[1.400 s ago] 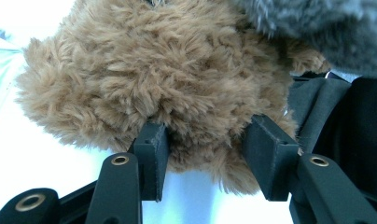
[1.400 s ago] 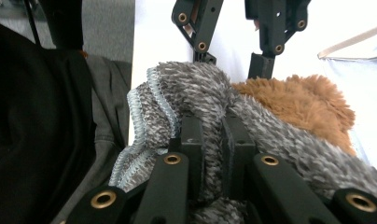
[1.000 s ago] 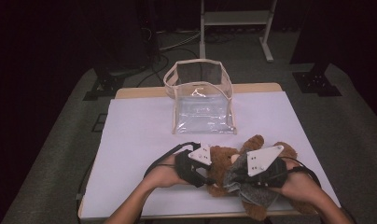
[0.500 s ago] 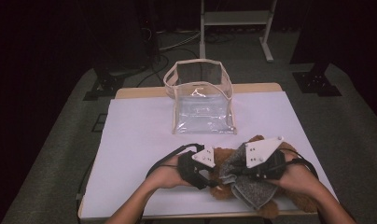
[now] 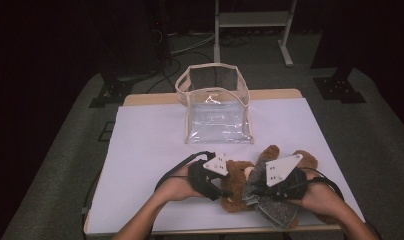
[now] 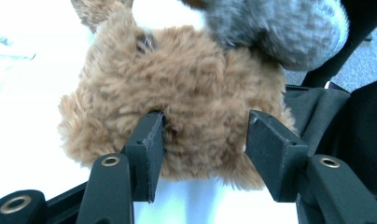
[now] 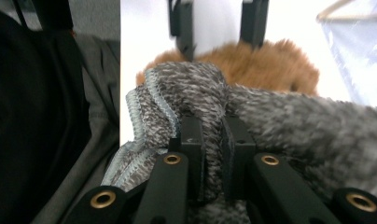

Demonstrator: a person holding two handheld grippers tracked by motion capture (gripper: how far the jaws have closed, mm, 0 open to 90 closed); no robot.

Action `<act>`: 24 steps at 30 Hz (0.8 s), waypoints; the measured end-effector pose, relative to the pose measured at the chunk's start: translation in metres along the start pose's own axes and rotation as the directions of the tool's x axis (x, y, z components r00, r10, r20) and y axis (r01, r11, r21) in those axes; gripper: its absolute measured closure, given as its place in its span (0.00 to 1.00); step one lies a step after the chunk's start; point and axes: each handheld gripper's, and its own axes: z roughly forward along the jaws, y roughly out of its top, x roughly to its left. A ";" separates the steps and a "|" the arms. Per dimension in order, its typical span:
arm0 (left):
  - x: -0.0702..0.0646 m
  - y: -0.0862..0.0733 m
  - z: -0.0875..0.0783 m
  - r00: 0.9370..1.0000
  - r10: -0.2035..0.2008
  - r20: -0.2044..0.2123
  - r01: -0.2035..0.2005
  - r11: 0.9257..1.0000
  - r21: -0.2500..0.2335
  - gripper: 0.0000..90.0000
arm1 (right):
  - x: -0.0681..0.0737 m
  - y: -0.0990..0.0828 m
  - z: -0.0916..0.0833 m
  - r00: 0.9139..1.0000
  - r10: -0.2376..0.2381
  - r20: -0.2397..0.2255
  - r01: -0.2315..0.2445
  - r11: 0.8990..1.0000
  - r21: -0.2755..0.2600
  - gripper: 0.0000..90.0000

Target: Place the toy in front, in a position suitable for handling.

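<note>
Teddy bear (image 5: 240, 180), lower centre of frame on bench (image 5: 150, 145): soft, light, squashy. Right tool (image 7: 212, 140) clamped on grey knit garment (image 7: 289, 126); left tool (image 6: 203, 140) just easing apart around plush, best gripped mid-body.

- The teddy bear (image 5: 238, 186) is fluffy and golden brown.
- The knitted cloth (image 7: 289, 116) is speckled grey and white, with a pale blue edge.
- The bag (image 5: 216, 112) is see-through with a beige trim.
- The table (image 5: 150, 145) top is white.
- The gripper jaws are black.
</note>
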 end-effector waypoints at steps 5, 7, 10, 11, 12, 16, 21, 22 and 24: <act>0.000 -0.002 0.008 1.000 -0.004 0.019 0.003 1.000 0.006 0.53 | -0.003 0.001 -0.004 1.000 0.007 -0.008 -0.007 1.000 -0.006 0.89; -0.002 -0.002 0.010 1.000 0.004 0.025 -0.004 1.000 0.014 0.53 | -0.007 0.008 -0.008 1.000 -0.008 0.005 0.008 1.000 -0.017 0.89; -0.008 -0.001 0.012 0.999 0.019 0.048 -0.020 1.000 0.018 0.54 | -0.017 0.019 -0.015 0.999 -0.012 0.038 0.013 0.999 -0.039 0.89; -0.010 -0.001 0.012 0.998 0.024 0.056 -0.025 1.000 0.018 0.54 | -0.022 0.022 -0.017 0.999 -0.010 0.046 0.012 0.999 -0.043 0.89; -0.013 0.000 0.013 0.998 0.030 0.057 -0.032 0.999 0.023 0.54 | -0.026 0.025 -0.018 0.999 -0.009 0.049 0.011 0.999 -0.046 0.89; -0.017 -0.003 0.012 0.998 0.037 0.059 -0.038 0.999 0.018 0.54 | -0.039 0.025 -0.009 1.000 0.022 0.017 -0.022 1.000 -0.009 0.89; -0.018 -0.006 0.003 0.998 0.041 0.056 -0.041 0.999 -0.004 0.54 | -0.034 0.012 -0.004 0.997 0.062 -0.036 -0.063 0.998 -0.019 0.89; -0.018 -0.006 0.000 0.998 0.042 0.039 -0.042 0.999 -0.012 0.54 | -0.033 0.009 -0.005 0.997 0.068 -0.042 -0.069 0.997 -0.023 0.89; -0.015 -0.006 -0.004 1.000 0.026 0.006 -0.026 0.999 -0.025 0.50 | -0.030 0.003 -0.007 0.994 0.082 -0.067 -0.084 0.996 -0.025 0.89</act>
